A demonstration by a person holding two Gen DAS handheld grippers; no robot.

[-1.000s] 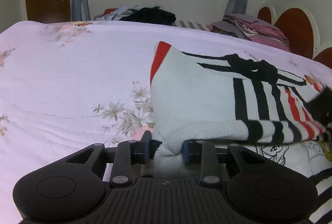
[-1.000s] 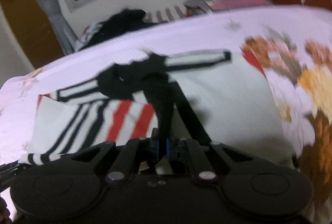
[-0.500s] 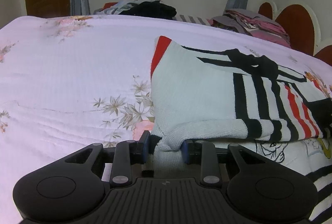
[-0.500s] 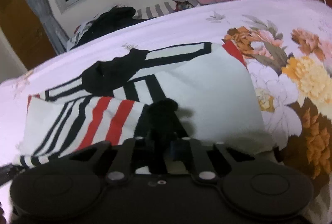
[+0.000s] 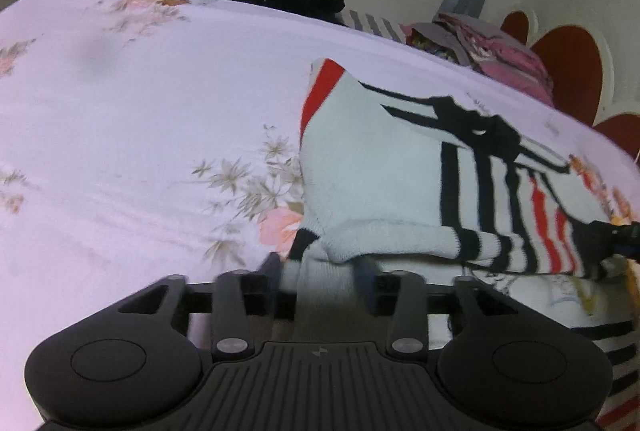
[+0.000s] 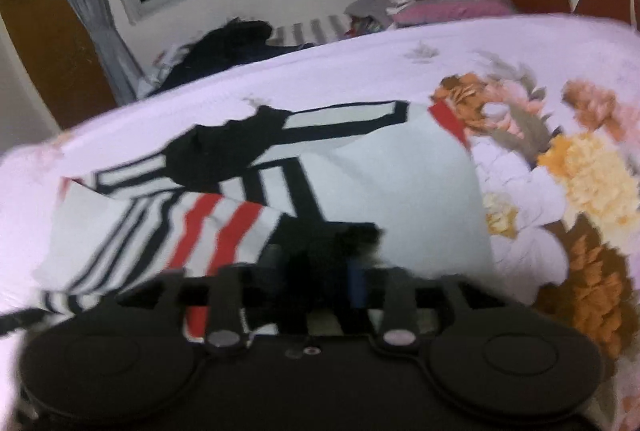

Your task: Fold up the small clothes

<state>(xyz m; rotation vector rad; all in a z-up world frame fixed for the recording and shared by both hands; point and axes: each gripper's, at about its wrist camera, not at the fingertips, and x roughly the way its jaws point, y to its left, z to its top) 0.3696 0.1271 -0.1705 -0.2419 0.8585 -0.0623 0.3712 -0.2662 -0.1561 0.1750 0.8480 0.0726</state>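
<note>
Opening both jaws, your left gripper [image 5: 322, 271] and right gripper [image 6: 316, 271] let go the near folded edge of the white knitted sweater with black and red stripes [image 5: 376, 191], lying crosswise just ahead on the floral bed [image 5: 140, 151].

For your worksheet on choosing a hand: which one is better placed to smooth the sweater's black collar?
Probably the right gripper: the black collar of the sweater lies straight ahead. From the left gripper, it sits off to the side. Both are opening.
</note>
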